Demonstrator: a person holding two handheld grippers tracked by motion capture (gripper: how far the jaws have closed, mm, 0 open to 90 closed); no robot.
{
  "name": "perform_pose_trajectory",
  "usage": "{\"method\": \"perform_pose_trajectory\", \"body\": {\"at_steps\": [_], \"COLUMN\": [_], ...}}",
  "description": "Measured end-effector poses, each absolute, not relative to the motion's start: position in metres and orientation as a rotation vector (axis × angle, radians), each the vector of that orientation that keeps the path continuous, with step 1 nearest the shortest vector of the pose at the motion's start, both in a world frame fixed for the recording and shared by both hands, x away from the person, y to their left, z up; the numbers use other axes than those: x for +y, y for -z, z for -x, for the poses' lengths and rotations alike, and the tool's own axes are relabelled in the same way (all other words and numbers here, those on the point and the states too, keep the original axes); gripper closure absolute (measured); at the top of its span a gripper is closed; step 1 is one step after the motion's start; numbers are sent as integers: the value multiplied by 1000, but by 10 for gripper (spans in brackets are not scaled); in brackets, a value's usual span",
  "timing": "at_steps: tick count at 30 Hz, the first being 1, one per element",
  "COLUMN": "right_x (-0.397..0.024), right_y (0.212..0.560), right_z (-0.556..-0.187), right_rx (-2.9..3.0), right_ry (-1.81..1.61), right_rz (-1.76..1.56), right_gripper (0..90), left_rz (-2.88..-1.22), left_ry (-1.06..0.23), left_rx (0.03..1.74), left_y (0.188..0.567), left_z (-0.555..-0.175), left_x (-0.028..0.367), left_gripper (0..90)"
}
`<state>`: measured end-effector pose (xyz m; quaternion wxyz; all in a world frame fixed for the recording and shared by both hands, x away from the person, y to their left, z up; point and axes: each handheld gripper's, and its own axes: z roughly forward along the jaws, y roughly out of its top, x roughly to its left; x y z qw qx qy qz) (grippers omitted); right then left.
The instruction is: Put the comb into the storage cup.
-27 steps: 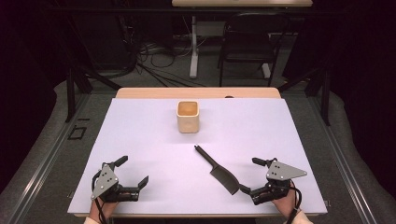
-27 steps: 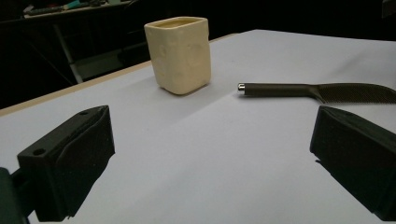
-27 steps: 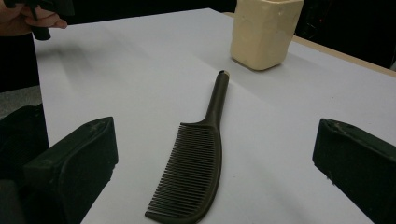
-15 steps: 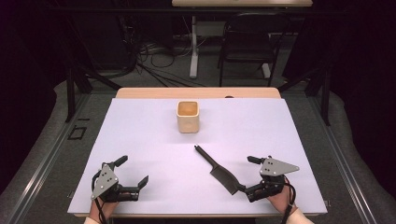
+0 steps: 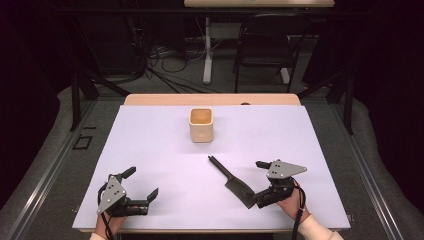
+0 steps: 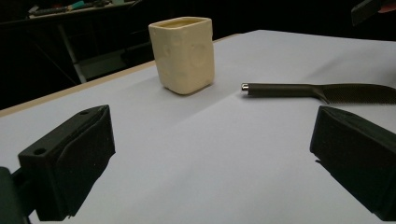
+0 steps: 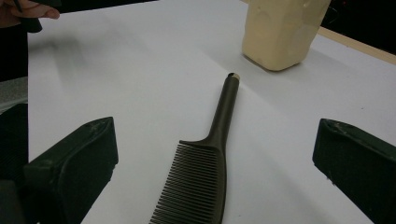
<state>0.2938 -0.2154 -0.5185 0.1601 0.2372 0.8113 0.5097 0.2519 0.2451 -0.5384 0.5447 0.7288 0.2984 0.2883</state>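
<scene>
A black comb (image 5: 232,181) lies flat on the white table top (image 5: 150,135), right of centre, with its handle pointing toward a cream square cup (image 5: 201,125) standing upright farther back. My right gripper (image 5: 258,183) rests open at the comb's toothed end, and the comb (image 7: 205,172) lies between its two spread jaws without touching them. My left gripper (image 5: 142,182) sits open near the front left edge with nothing between its jaws. In the left gripper view the cup (image 6: 183,53) is ahead and the comb (image 6: 317,91) is off to the right.
A wooden strip (image 5: 150,100) borders the table's far edge. Beyond it are a dark chair (image 5: 265,45), a white table leg (image 5: 207,50) and cables on the floor (image 5: 165,65). Dark curtains close in both sides.
My right gripper has slid left and slightly forward, bringing its open jaws around the comb's toothed end. The left gripper, comb and cup have stayed put.
</scene>
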Motion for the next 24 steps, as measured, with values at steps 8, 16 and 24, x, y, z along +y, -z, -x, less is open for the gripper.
{"method": "perform_pose_trajectory", "body": {"at_steps": [8,16,24], "right_x": [-207,-196,-187], "right_y": [518,519,517], "right_z": [-303,-309,-316], "right_rx": [2345,2388,2409], "right_ry": [-1449,-1427,-1420], "right_rz": [-669,-654,-659], "right_gripper": [0,0,0], "left_rz": [-1729,-1734,-1734], "left_ry": [-678,-676,-682], "left_rx": [710,705,707], "left_y": [539,539,539], "left_z": [-255,-254,-254], "left_x": [243,243,243], "left_gripper": [1,1,1]}}
